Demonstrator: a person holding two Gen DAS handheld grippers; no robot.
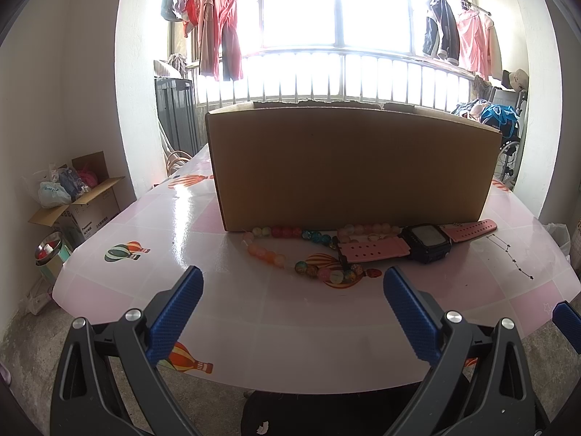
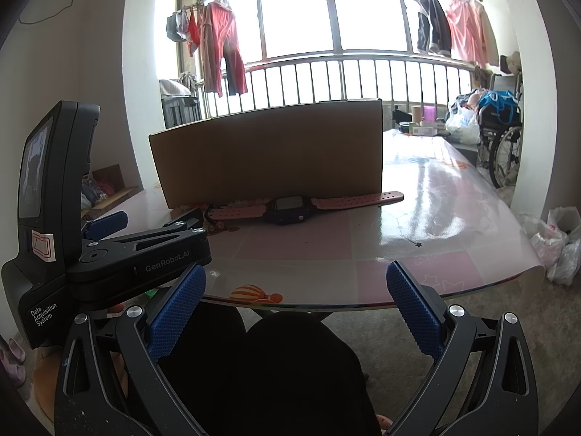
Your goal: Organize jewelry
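Observation:
A brown cardboard box (image 1: 352, 167) stands on the pink patterned table (image 1: 232, 298). In front of it lie a string of colourful beads (image 1: 290, 250), a watch with a dark face and pink strap (image 1: 425, 241), and a thin dark chain (image 1: 512, 256) to the right. My left gripper (image 1: 292, 312) is open and empty, short of the beads. In the right wrist view the box (image 2: 268, 152) and watch (image 2: 290, 209) sit ahead. My right gripper (image 2: 296, 305) is open and empty at the table's near edge, with the left gripper's body (image 2: 109, 250) on its left.
An open carton (image 1: 87, 196) with bags and a metal tin (image 1: 49, 254) stand on the floor at the left. A wheelchair (image 2: 503, 138) and plastic bags (image 2: 555, 243) stand at the right. Small boxes and a bag (image 2: 435, 127) sit at the table's far end.

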